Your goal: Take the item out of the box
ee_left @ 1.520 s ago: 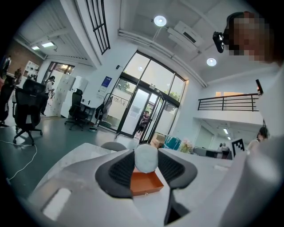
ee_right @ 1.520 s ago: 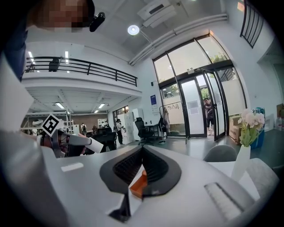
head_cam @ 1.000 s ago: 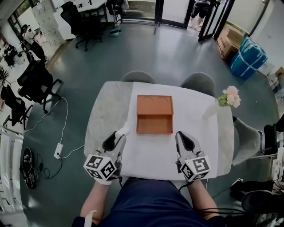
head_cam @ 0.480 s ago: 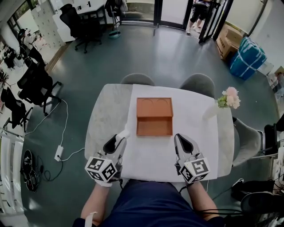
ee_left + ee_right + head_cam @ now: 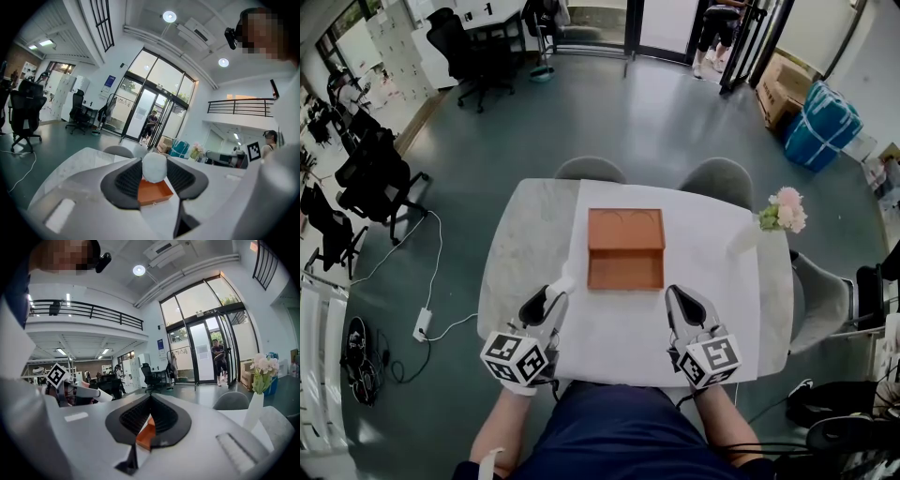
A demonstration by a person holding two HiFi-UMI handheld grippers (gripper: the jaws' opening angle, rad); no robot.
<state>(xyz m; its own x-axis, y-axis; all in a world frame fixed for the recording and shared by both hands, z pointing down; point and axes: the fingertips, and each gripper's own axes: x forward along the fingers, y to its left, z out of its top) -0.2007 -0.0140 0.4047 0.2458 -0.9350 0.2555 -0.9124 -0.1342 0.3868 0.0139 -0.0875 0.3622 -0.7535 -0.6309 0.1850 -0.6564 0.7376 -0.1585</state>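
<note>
left gripper [image 5: 553, 292]: clamping the white item [image 5: 563, 278], hovering just near-left of the box [image 5: 625, 248]
right gripper [image 5: 677, 296]: sitting closed, empty

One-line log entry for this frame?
left gripper: shut on white lump | right gripper: shut, empty | orange box: open, ahead of both grippers

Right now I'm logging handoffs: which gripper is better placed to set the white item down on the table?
Left, likely: the left gripper is shut on the white item, over the white cloth near the orange box. The right gripper is shut and empty.
</note>
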